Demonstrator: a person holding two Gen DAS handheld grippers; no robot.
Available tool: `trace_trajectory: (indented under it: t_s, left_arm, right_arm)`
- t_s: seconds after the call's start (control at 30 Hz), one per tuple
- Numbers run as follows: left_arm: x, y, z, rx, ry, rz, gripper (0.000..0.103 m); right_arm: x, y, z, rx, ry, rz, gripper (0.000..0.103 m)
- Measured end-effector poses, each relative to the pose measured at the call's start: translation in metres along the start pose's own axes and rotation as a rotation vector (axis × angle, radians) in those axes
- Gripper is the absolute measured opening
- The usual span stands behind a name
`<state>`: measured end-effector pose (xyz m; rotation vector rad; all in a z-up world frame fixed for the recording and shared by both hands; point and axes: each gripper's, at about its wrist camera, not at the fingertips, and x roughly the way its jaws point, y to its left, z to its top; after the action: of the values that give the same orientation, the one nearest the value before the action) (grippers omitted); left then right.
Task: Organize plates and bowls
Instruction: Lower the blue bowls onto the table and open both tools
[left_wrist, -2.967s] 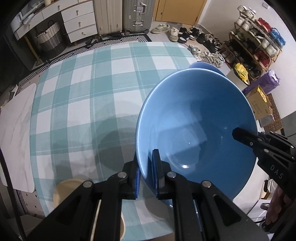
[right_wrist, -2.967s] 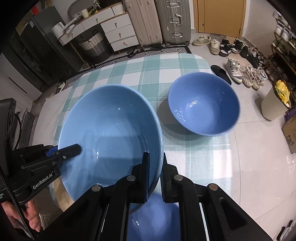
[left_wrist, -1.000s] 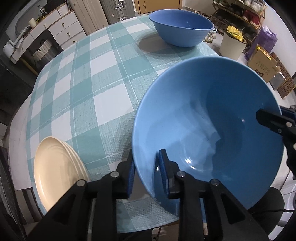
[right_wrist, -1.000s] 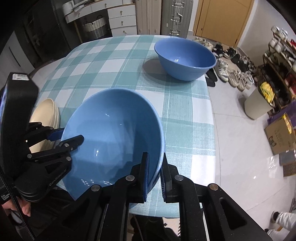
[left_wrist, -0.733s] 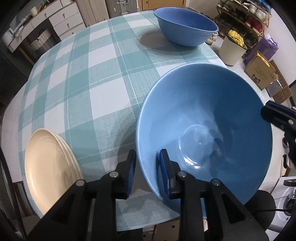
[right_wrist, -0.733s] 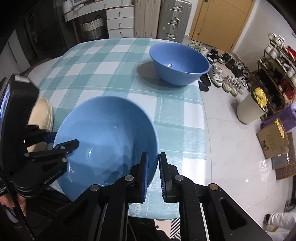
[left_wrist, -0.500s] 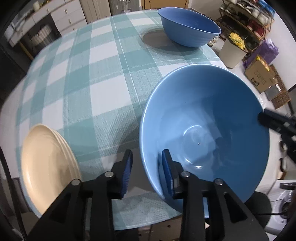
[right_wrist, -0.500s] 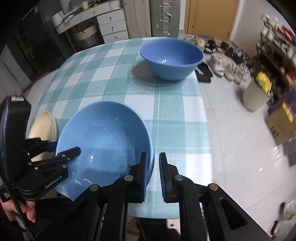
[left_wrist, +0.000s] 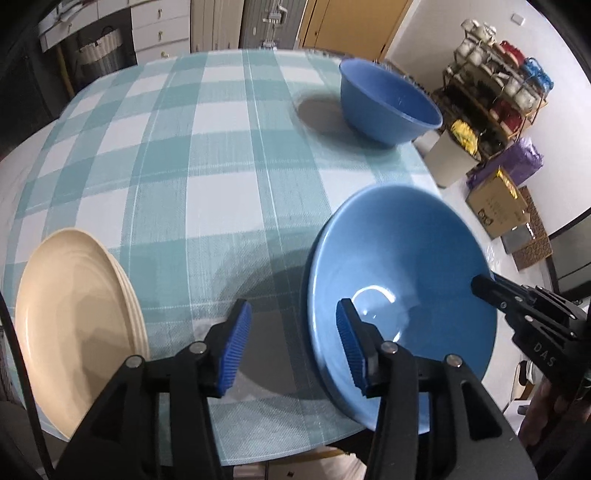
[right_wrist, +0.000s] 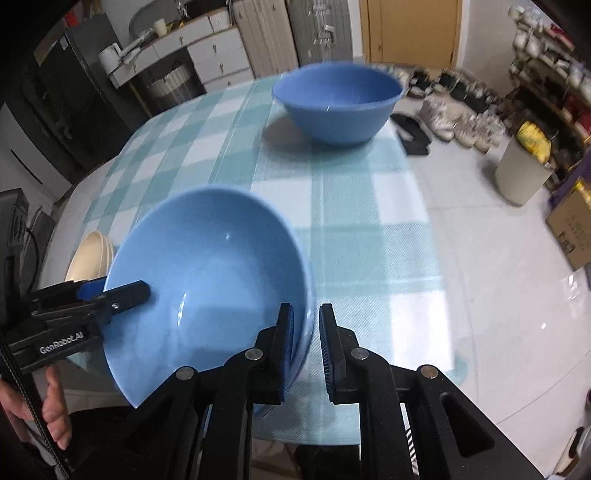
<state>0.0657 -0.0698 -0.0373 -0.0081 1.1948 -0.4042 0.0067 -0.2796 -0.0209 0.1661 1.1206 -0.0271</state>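
A large blue bowl (left_wrist: 406, 266) (right_wrist: 214, 266) is at the near edge of the checked table (left_wrist: 207, 155). My left gripper (left_wrist: 291, 347) is open; its right finger is inside the bowl's rim and its left finger outside, apart from the rim. My right gripper (right_wrist: 306, 343) is shut on the bowl's right rim. A second blue bowl (left_wrist: 388, 99) (right_wrist: 340, 99) stands at the table's far right edge. A stack of cream plates (left_wrist: 74, 321) (right_wrist: 92, 254) lies at the near left.
The table edge runs close beside the near bowl, with tiled floor (right_wrist: 480, 258) to the right. A shoe rack (left_wrist: 498, 85), a bin (right_wrist: 521, 170) and a cardboard box (left_wrist: 498, 203) stand beyond. Drawers and suitcases line the far wall.
The bowl has come down to the table's near edge. My left gripper has opened and let go of the rim. My right gripper still holds the bowl.
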Motion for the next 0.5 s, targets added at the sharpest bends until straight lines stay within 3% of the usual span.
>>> trace_trajectory:
  t_s: [0.13, 0.17, 0.23, 0.27, 0.3, 0.37, 0.43, 0.5]
  left_arm:
    - [-0.018, -0.006, -0.001, 0.017, -0.118, 0.068, 0.050]
    - [-0.023, -0.007, -0.002, 0.010, -0.147, 0.097, 0.051]
    - [-0.033, -0.008, -0.006, -0.021, -0.209, 0.115, 0.051]
    - [-0.036, -0.009, -0.007, -0.030, -0.232, 0.104, 0.051]
    - [-0.039, -0.010, -0.008, -0.033, -0.251, 0.100, 0.052]
    - [-0.042, -0.015, -0.008, -0.021, -0.292, 0.123, 0.053]
    - [-0.043, -0.019, -0.009, -0.023, -0.329, 0.179, 0.058]
    - [-0.044, -0.020, -0.010, -0.036, -0.374, 0.200, 0.082]
  right_arm:
    - [-0.030, -0.003, 0.003, 0.019, -0.139, -0.026, 0.016]
    - [-0.038, -0.005, 0.003, 0.027, -0.181, -0.031, 0.020]
    - [-0.059, -0.006, -0.003, 0.047, -0.312, -0.011, 0.041]
    - [-0.067, -0.005, -0.006, 0.052, -0.358, 0.001, 0.064]
    - [-0.075, -0.004, -0.011, 0.059, -0.433, 0.014, 0.080]
    - [-0.082, 0.001, -0.019, 0.059, -0.518, 0.016, 0.082]
    - [-0.080, 0.007, -0.024, 0.047, -0.546, 0.031, 0.082]
    - [-0.071, 0.011, -0.029, 0.051, -0.568, 0.057, 0.082]
